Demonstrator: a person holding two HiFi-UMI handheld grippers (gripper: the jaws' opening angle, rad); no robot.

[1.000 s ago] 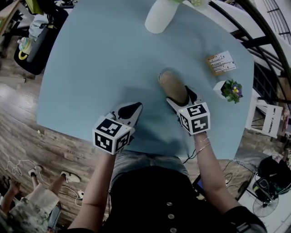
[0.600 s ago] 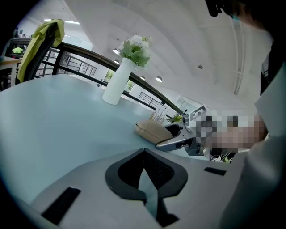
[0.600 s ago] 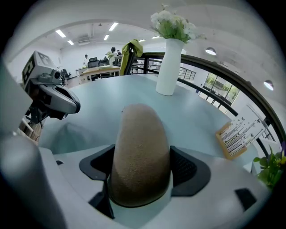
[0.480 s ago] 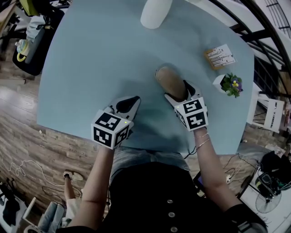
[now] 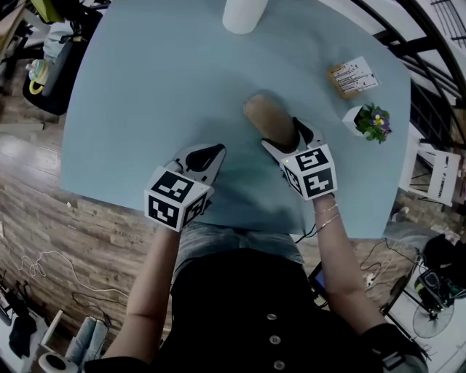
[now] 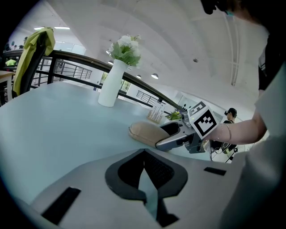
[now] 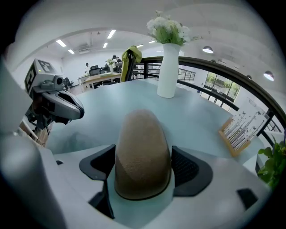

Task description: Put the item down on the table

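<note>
A tan, oblong, rounded item [image 5: 268, 118] [image 7: 143, 147] lies low over the pale blue table [image 5: 160, 87], a little right of its middle. My right gripper [image 5: 282, 132] [image 7: 144, 165] is shut on its near end, with a dark pad on each side. Whether the item touches the table I cannot tell. In the left gripper view the item [image 6: 145, 132] and the right gripper [image 6: 176, 134] show from the side. My left gripper [image 5: 211, 154] [image 6: 144, 154] hovers near the table's front edge, left of the item, shut and empty.
A white vase [image 5: 244, 14] [image 7: 169, 71] with flowers stands at the table's far side. A wooden card holder [image 5: 353, 76] and a small potted plant [image 5: 371, 122] sit near the right edge. A dark railing runs behind the table.
The head view has drifted a little. Both grippers stay almost where they were, and the right one still holds the tan item.
</note>
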